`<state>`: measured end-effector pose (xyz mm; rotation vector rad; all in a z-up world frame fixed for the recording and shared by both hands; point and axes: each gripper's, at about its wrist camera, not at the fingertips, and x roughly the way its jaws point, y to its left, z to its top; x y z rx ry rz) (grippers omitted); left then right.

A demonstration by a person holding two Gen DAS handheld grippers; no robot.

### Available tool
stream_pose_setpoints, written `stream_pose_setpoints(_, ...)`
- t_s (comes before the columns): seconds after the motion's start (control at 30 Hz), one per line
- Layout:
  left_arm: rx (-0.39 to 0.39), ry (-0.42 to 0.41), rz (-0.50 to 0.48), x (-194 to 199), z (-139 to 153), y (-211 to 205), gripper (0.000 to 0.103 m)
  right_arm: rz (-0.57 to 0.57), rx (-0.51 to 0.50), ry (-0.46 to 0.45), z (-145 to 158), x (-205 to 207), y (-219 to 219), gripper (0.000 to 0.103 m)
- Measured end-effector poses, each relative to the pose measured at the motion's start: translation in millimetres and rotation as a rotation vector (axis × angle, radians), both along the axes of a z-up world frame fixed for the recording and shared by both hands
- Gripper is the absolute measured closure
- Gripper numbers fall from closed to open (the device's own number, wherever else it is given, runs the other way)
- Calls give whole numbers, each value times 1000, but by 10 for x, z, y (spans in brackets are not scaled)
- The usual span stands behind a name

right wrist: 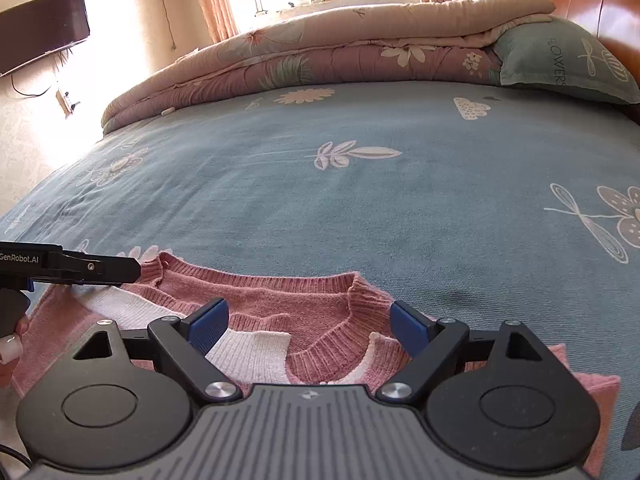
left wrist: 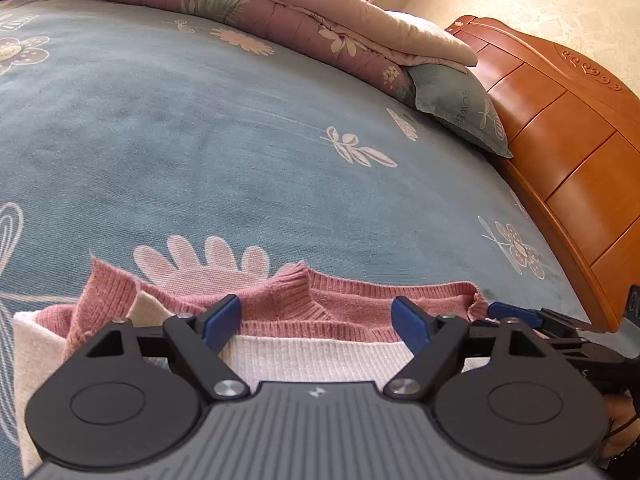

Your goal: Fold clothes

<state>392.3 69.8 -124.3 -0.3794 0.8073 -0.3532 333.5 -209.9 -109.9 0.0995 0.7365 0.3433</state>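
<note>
Both grippers hang spread over the near bed (right wrist: pixel 360 200) edge, pinching nothing: left gripper (left wrist: pixel 316 320) and right gripper (right wrist: pixel 308 322) sit side by side above the pink-and-white sweater (right wrist: pixel 280 300), lying rumpled with its collar facing the quilt (right wrist: pixel 340 44). I'd flatten it first, then pinch each shoulder at the seam and fold evenly.

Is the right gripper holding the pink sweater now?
No, the right gripper stands open above the pink sweater, and its blue pads do not press it.
</note>
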Motion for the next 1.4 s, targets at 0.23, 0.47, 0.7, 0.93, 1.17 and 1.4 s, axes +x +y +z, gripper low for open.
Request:
stream_pose_setpoints(0.23,36,-16,-26,32,152,-84,17,-5,-9,18,28,-24,33,4)
stream_pose_setpoints(0.47,58,-17,-40,-628,517,-81,16,-45,-15,-23,337,-832,-240,2)
stream_pose_setpoints(0.7,119,99,-34,-1369,316,-71,16,-101,-18,15,293,-1630,-452,0)
stream_pose_setpoints(0.93,182,112,17,-1841,298,82,16,-78,-12,8,295,-2025,-413,0)
stream_pose_setpoints(1.17,112,125,101,-2056,351,408,16,-85,-57,28,245,-2155,-362,0)
stream_pose_setpoints(1.4,8,121,14,-2063,370,277,15,-55,62,51,265,-2198,-342,0)
